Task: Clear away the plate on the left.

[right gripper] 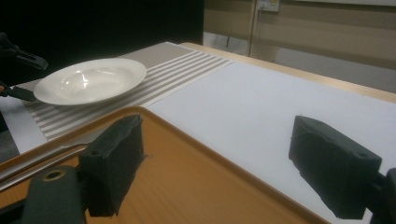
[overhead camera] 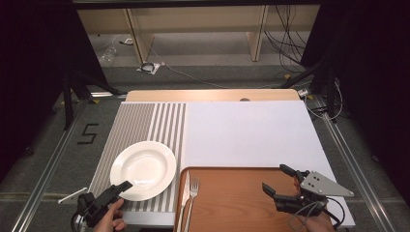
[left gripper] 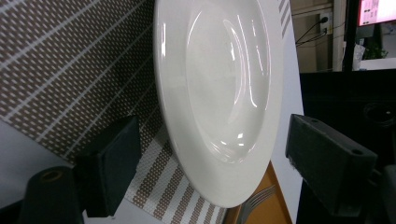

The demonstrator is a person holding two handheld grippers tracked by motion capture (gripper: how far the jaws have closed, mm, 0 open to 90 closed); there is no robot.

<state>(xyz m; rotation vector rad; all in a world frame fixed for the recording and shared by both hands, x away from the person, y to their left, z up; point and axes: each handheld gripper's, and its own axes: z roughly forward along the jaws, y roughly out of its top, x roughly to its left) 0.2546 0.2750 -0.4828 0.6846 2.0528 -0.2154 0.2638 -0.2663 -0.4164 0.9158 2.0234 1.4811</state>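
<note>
White counter [overhead camera: 251, 130] under the high view, with a wooden strip along its far edge, grey floor beyond and cables trailing near shelving.

Striped placemat [overhead camera: 140, 125] covers the counter's left part. White deep plate [overhead camera: 143, 169] sits on its near half, close to the mat's right edge.

Wooden tray [overhead camera: 237, 198] lies at the near edge, just right of the mat. Fork [overhead camera: 192, 191] and a knife [overhead camera: 184, 193] lie side by side along the tray's left rim, pointing away from me.

My left tongs [overhead camera: 124, 186] come in from the bottom left, turned on their side. Jaws stand wide apart and bracket the plate's near rim: in the left gripper view one jaw is under the rim against the mat, the other above the bowl of the plate [left gripper: 219, 93]. I cannot tell whether either pad touches the china; nothing is clamped.

My right tongs [overhead camera: 280, 180] hover over the tray's right part, jaws spread wide, nothing between them. In the right gripper view the bare tray [right gripper: 196, 182] lies beneath the jaws, with the plate [right gripper: 91, 80] farther off to the left.
</note>
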